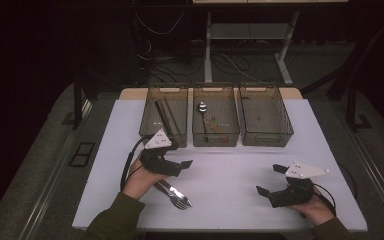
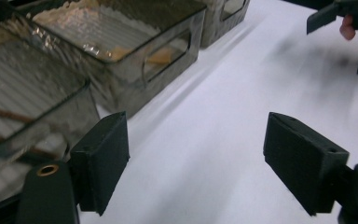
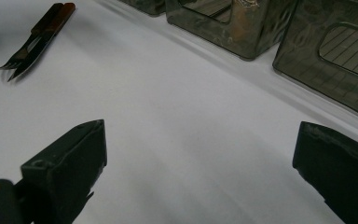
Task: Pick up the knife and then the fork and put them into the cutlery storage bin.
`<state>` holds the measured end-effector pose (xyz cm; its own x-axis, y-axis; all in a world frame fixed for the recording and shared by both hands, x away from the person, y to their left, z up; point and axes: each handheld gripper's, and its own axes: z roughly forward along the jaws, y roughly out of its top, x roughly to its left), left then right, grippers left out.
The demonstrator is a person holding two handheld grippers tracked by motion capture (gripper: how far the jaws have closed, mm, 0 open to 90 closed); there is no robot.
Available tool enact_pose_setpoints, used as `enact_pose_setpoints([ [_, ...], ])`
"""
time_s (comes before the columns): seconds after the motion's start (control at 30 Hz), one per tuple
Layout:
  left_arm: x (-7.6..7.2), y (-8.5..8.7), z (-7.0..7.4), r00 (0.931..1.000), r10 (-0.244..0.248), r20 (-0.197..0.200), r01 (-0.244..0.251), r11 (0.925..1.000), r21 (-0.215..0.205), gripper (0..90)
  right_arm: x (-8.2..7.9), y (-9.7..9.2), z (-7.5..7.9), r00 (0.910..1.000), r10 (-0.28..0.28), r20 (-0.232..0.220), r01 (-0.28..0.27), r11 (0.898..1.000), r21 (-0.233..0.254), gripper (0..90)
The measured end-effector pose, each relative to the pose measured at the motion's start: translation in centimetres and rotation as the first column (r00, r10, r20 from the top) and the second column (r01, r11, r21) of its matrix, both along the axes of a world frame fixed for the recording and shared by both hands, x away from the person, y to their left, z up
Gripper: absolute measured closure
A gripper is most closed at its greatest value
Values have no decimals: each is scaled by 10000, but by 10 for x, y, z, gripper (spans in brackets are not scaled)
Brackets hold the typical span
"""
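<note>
Cutlery: we see a metal fork and knife with dark handles (image 1: 174, 194) lying together on the white bench (image 1: 230, 175), beside the left wrist.
Axis: handles up-left, tips down-right.
Left hand-held gripper (image 1: 180, 167): released, empty, nearer.
Right hand-held gripper (image 1: 270, 181): released, well apart.
Room: three smoky plastic bins (image 1: 215, 122) behind; bare bench between.
</note>
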<state>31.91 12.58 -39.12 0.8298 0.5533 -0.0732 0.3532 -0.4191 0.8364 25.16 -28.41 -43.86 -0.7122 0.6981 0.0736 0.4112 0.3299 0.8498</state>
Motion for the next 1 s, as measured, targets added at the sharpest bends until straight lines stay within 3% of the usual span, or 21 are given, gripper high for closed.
enact_pose_setpoints([
  [0.17, -8, 13, -6, 9998, 177, -117, -175, 9997, 153, 296, 1, 0, -1, 10000, -7, -3, 7, 10000, -38, 31],
  [0.37, -14, 36, -12, 9977, 636, -238, -623, 9967, 516, 515, 1, 0, 0, 10000, -39, 2, 39, 10000, -24, 31],
  [0.53, -12, 53, -19, 9946, 1001, -283, -955, 9864, 1334, 706, 1, 0, -1, 9999, -109, -53, 109, 9999, -57, 31],
  [0.7, -6, 64, -26, 9912, 1227, -491, -1124, 9782, 1747, 879, 1, 0, -1, 9999, -109, -31, 109, 9999, -111, 31],
  [1.0, 11, 70, -40, 9831, 1681, -720, -1431, 9523, 2694, 894, 1, 1, -2, 10000, -64, -22, 64, 9998, -174, 31],
])
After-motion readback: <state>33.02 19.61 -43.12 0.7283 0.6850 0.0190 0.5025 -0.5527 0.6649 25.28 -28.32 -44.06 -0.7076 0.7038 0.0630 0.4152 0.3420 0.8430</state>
